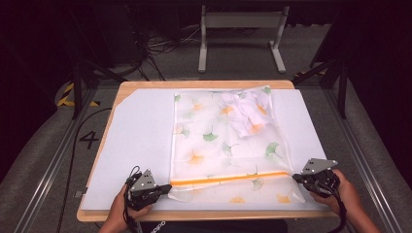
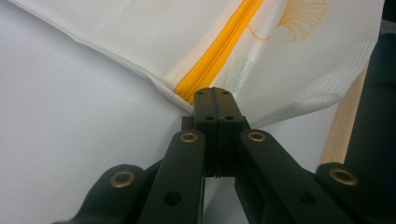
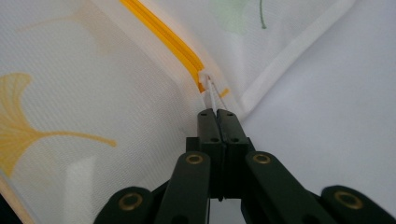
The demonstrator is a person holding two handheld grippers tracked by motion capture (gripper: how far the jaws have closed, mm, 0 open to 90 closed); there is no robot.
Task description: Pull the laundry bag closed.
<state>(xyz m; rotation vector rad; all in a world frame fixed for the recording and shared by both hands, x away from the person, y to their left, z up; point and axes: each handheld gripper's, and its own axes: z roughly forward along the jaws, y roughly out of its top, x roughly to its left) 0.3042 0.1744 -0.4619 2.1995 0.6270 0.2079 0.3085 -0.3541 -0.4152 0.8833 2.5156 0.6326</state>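
Translucent white mesh laundry bag with ginkgo-leaf print (image 1: 228, 141) lies flat on the white table mat (image 1: 136, 145). Left gripper (image 2: 214, 93) is clamped on the orange zipper (image 2: 219, 51)'s end, right gripper (image 3: 216, 112) pinches the white zipper pull (image 3: 211, 88). Looks like zipping; next, the right would probably drag across while the left anchors.

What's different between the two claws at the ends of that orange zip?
The left claw is shut on the mesh bag edge at the orange zip's closed end; the right claw is shut on the white zip pull at the other end. In the high view, the left claw sits at the bag's left side, the right claw at its right. Both are fully closed, jaws pressed together, low over the table.
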